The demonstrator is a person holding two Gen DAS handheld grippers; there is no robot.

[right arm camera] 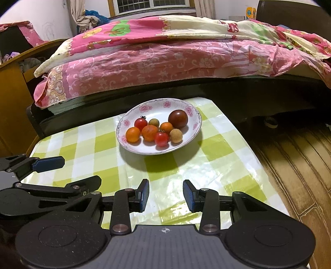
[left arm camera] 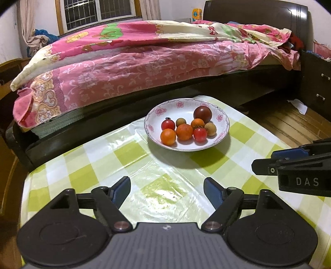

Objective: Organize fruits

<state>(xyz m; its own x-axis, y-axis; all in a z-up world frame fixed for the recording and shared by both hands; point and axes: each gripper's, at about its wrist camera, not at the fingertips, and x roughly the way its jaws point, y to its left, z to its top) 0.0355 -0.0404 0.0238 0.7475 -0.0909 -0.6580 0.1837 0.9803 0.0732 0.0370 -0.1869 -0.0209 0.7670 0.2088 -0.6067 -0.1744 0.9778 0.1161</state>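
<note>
Behind the counter (left arm camera: pixel 99 163) stands a bed (left arm camera: pixel 144 68) under a pink flowered quilt, with a barred window (left arm camera: pixel 99 10) above it. Green-and-white checked plastic covers the counter.

Near the counter's far edge, toward its far right corner, sits a shallow white plate (left arm camera: pixel 187 103) with pink flowers round its rim. All the fruits lie in it, clustered in the near half and touching one another: a large dark red tomato (left arm camera: pixel 202 114) at the far right, three oranges (left arm camera: pixel 184 131), two small red tomatoes (left arm camera: pixel 200 134) and two tan longans (left arm camera: pixel 210 129). Being round, the fruits have no long axis to speak of; the far small tomato shows its stalk pointing up.

Left gripper (left arm camera: pixel 166 189) hangs over the near part of the counter, aimed at the plate, jaws spread wide with nothing between them. Right gripper (right arm camera: pixel 165 194) hovers just beside it, likewise aimed at the plate, its jaws parted more narrowly and empty, pads touching nothing.
</note>
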